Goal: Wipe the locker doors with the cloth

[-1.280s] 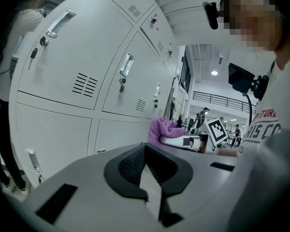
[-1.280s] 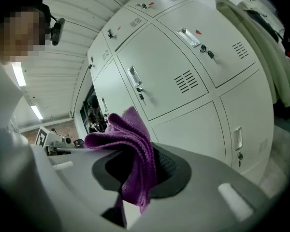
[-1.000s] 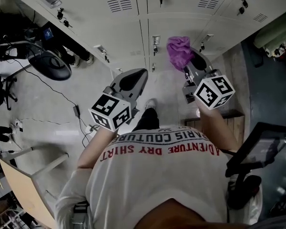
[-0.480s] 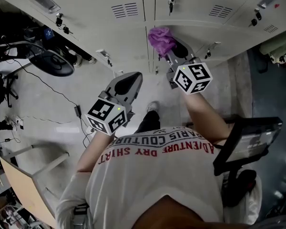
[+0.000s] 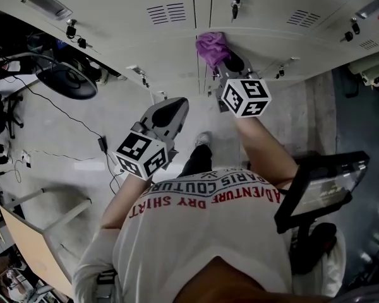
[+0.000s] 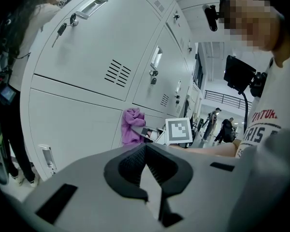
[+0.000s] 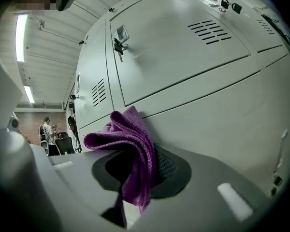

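The cloth (image 5: 211, 45) is showing vivid purple against the locker doors (image 5: 145, 36), which are looking plain pale grey. The left gripper (image 5: 175, 106) and right gripper (image 5: 222, 60) are showing light grey shells, black-lined jaws and black-and-white square markers. The T-shirt (image 5: 208, 232) is showing white with red lettering.

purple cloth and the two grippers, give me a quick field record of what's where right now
cloth: purple, bunched, clamped in the jaws of the right gripper
cloth contact: appears pressed on a lower locker door, beside the seam between two columns
right gripper: raised to the lockers, shut on the cloth
left gripper: jaws together, nothing between them, held back from the lockers
task state: wiping pose, right side only
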A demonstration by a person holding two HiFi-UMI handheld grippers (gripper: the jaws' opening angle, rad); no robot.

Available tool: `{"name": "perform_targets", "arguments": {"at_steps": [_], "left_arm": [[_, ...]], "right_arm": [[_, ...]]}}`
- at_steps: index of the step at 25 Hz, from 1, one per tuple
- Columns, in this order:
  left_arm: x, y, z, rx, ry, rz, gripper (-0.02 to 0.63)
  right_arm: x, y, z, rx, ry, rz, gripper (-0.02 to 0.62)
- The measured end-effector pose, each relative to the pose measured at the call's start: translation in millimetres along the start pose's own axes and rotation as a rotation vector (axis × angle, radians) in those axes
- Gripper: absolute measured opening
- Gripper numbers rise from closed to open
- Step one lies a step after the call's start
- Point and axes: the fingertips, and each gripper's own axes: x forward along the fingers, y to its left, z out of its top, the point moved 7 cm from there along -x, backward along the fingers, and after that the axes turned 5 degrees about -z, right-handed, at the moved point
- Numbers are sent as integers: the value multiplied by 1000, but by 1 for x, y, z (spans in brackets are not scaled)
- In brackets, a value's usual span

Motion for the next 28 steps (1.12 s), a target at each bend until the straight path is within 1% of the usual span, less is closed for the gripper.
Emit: {"name": "perform_targets", "arguments": {"at_steps": [3,9,13,17,23,28], "left_arm": [[1,3,0,-2,4,4,2],[2,6,0,-2,4,6,2],[6,3,-2,-4,9,0,2],[11,-1,-2,-7,9,-11,2],[14,-4,-4,-7,11,-16,2],[14,-7,-5,-7,14,-12,2]], "right_arm": [[2,-2,-1,25,-6,-9,64],[2,-3,0,-12,-16,-26,64],[-2,-11,2,2,-24,-35,64],[-10,-26,7,-20,-25,-64,64],[-26,-57,13,4,-54,-137,64],[-39,-82,21,-22,-63,-185,64]]}}
